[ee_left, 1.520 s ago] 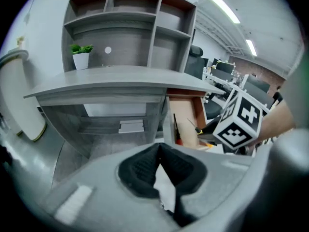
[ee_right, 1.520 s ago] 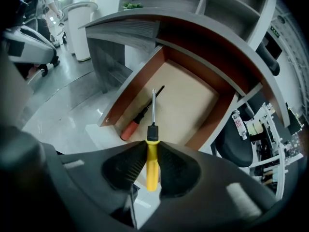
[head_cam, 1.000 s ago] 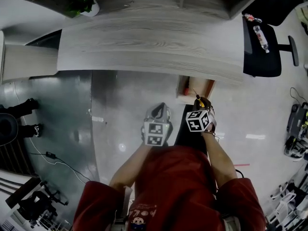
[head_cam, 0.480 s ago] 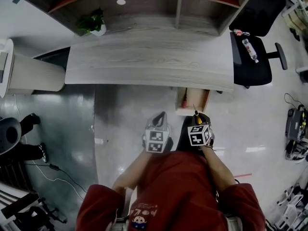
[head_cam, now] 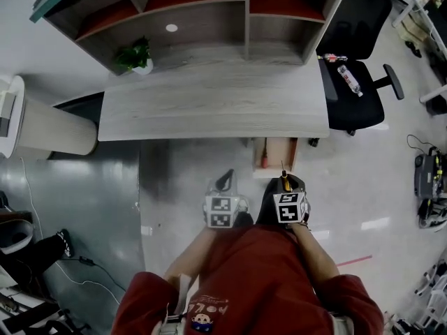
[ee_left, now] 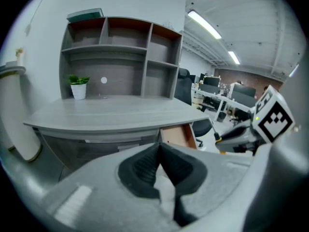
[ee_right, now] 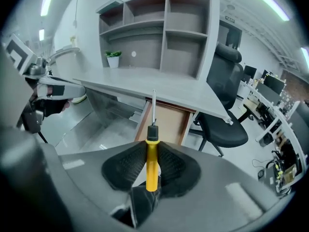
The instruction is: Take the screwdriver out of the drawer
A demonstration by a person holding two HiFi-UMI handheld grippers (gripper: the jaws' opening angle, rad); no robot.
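My right gripper is shut on a screwdriver with a yellow handle, black collar and thin steel shaft pointing away from me. It hangs in the air in front of the open wooden drawer under the grey desk, clear of the drawer. In the right gripper view the handle sits pinched between the black pads, with the drawer behind the shaft. My left gripper hovers beside it on the left, jaws shut and empty; its own view shows the pads meeting at the tip.
A shelf unit stands on the back of the desk with a small potted plant. A black office chair carrying bottles stands right of the desk. A white rounded cabinet is at the left. A small red item lies in the drawer.
Both grippers have risen and drawn back from the drawer toward my body, the right one still holding the screwdriver. The desk and shelf now look farther away.
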